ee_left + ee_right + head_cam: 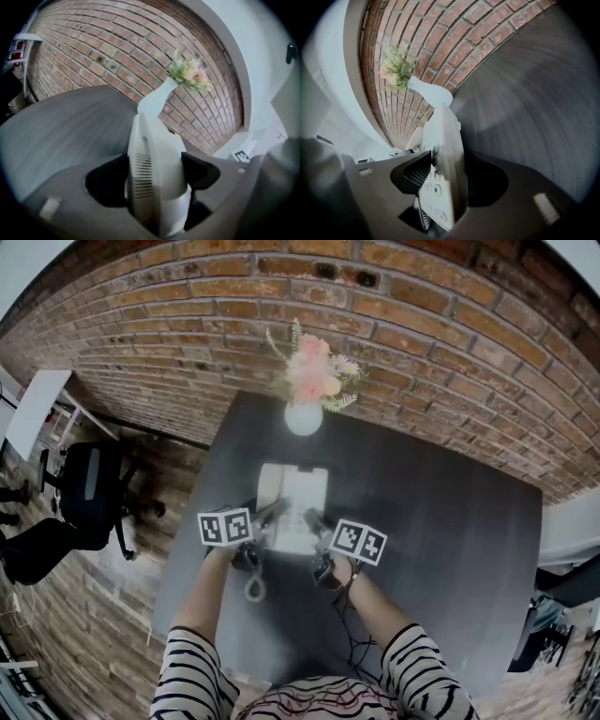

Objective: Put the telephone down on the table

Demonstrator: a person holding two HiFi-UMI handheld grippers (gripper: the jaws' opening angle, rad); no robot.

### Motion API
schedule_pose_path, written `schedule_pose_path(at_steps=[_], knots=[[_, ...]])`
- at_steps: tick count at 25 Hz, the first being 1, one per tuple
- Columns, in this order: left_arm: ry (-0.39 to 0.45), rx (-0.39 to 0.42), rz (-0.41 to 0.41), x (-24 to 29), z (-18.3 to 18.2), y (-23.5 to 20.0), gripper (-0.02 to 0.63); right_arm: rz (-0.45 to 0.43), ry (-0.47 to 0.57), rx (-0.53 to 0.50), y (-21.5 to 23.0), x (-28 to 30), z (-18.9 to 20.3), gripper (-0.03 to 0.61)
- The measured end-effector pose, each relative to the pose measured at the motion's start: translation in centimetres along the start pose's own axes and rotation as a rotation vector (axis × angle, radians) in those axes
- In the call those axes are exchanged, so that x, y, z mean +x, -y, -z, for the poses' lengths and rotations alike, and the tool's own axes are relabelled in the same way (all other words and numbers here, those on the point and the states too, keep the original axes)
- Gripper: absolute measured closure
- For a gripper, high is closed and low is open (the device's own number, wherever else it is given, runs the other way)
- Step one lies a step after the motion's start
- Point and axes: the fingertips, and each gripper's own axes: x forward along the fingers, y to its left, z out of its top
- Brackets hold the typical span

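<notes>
Your left gripper (270,517) and right gripper (315,520) each clamp the white telephone (292,491) at frame centre. A flower vase (304,416) stands higher in frame.

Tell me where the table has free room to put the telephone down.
The table is bare to the right of the telephone, up to its edge, and in a narrower strip to the left. Crowded only at the far edge, around the vase.

Bare table (450,521) flanks the telephone (292,495); the flower vase (303,418) stands close beyond it.
</notes>
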Motion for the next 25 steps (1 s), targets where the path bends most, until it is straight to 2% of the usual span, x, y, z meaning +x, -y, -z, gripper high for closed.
schedule_pose_path(at_steps=[5,10,16,25], knots=[[-0.009,0.037,0.001,0.45,-0.15,-0.37,0.259,0.004,-0.003,0.003,0.26,0.49,0.01,0.35],[-0.011,0.042,-0.006,0.79,-0.34,-0.76,0.267,0.014,-0.013,0.001,0.32,0.82,0.04,0.345],[-0.008,0.065,0.005,0.77,-0.33,-0.7,0.256,0.043,0.022,0.029,0.5,0.69,0.13,0.339],[0.008,0.125,0.005,0.65,-0.09,-0.16,0.25,0.058,0.024,-0.009,0.41,0.43,0.17,0.327]])
